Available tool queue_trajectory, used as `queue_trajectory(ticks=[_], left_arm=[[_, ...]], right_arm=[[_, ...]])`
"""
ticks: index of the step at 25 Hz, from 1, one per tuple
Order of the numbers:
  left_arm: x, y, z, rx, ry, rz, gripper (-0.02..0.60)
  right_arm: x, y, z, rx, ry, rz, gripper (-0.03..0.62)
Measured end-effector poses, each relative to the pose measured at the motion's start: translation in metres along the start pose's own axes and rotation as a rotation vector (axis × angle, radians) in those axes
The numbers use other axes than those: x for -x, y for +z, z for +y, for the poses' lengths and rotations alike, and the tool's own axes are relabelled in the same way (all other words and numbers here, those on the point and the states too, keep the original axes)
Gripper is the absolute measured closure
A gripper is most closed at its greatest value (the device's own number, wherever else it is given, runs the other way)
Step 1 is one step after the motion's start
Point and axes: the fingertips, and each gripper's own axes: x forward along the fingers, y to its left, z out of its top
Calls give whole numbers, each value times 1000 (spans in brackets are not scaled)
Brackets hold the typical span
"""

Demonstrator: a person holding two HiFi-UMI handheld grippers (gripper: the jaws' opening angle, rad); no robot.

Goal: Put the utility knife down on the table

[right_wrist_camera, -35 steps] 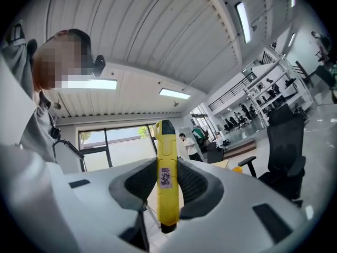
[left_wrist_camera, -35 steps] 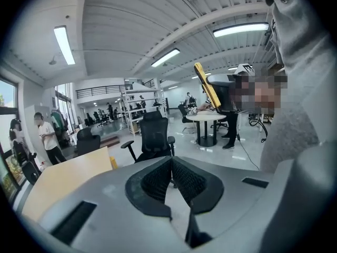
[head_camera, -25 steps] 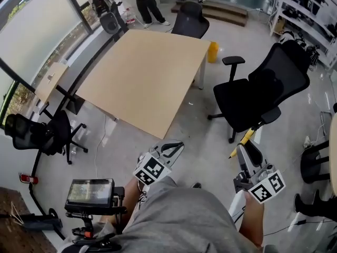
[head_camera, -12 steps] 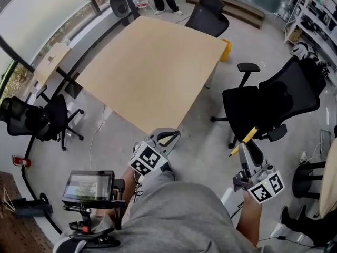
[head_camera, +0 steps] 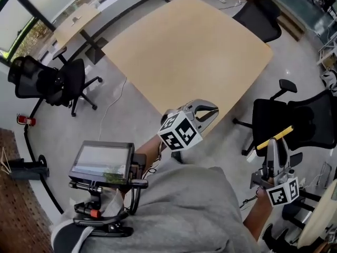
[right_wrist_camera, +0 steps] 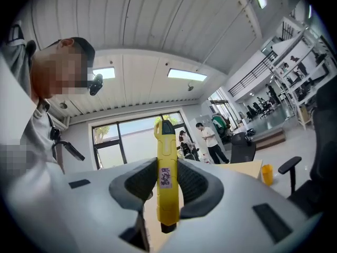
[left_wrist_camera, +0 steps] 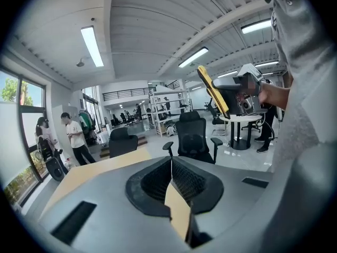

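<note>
**Table [head_camera: 189,46]:** Pale wood top, bare, lying at twelve o'clock from the person. Its near corner points toward the body.

**Office chairs:** One black chair [head_camera: 303,123] stands at three o'clock of the table's near corner. Another [head_camera: 50,80] stands at nine o'clock.

**Left gripper [head_camera: 206,111]:** Held over the table's near corner. Its own view shows the jaw tips met, with nothing between them.

**Right gripper [head_camera: 273,151]:** At four o'clock from the left one, well apart from the table and over the floor in front of the black chair. It is clamped on the utility knife.

**Utility knife [right_wrist_camera: 165,175]:** Yellow body gripped near its lower end, so most of its length juts past the jaws. It is not yet over the table.

**Risk, as judged:** With the hold so near one end, a swing toward the table could pivot the knife in the pads. Letting go before the knife is over the top would drop it on the floor or the chair. Releasing from a height could let it skid off the edge.

**Change from half a second ago:** In the head view the table fills more of the frame. The left gripper has moved up from the floor side to the table corner. The knife remains off at the right.
</note>
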Motion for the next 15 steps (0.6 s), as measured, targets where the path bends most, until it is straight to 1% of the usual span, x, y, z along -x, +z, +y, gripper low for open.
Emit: queue_trajectory(ticks=[3,5,9,12,15], left_arm=[[4,0,21,24,30,-5,575],[-1,-3,30,23,51,17,575],[-43,-4,38,-35,102,102,575],[-73,-4,33,-41,132,136,575],[-93,4,37,-38,149,154,575]], right_arm=[[-30,-3,-1,0,39,42,476],[-46,-1,-12,-10,58,55,476],[-67,1,-59,-38,139,86,476],[-72,-1,-93,-51,201,107,476],[-83,11,-117,-50,246,114,476]])
